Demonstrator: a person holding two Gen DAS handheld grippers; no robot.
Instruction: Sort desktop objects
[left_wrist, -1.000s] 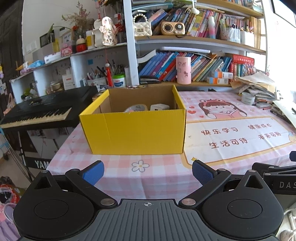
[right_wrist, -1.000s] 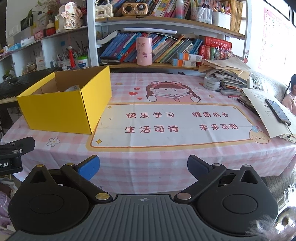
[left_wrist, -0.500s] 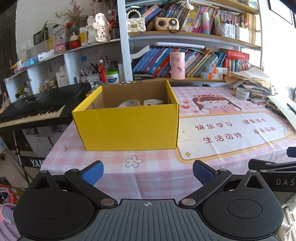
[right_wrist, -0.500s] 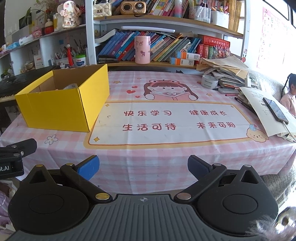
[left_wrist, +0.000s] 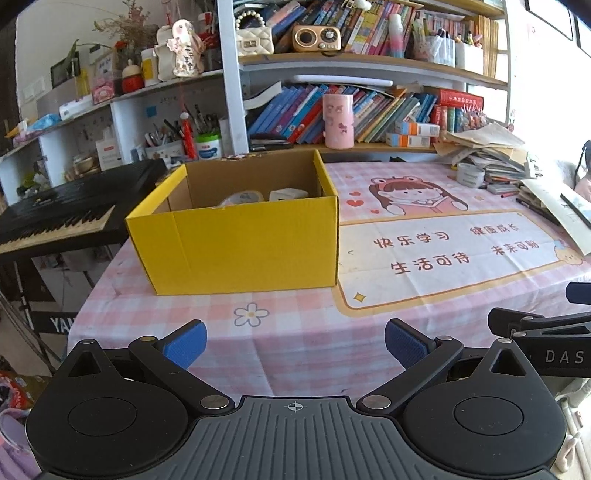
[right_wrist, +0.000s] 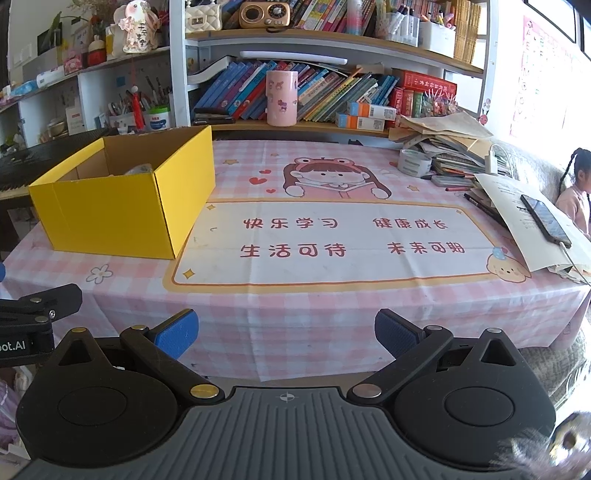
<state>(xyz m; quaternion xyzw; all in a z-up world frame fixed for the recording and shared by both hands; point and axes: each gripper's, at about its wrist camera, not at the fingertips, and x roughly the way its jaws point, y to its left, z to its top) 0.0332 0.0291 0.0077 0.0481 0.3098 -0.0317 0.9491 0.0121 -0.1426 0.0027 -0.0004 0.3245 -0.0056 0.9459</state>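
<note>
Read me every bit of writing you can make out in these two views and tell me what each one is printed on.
"快乐学习", "健康成长", "生活可待", "未来可期": red characters on the desk mat.
"DAS": cut-off white letters on the right gripper, seen from the left wrist.
"ot.AI": cut-off white letters on the left gripper, seen from the right wrist.
"YA": cut-off on the keyboard stand.
Book spines: too small to read.

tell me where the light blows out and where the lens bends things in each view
Left wrist view: the window side at the far right is washed out white behind the paper pile, and the shelf post bows with the fisheye. Right wrist view: the right wall is washed out too, a blurred patch sits in the bottom right corner, and the table edge curves; the yellow box is sharp and evenly lit.
</note>
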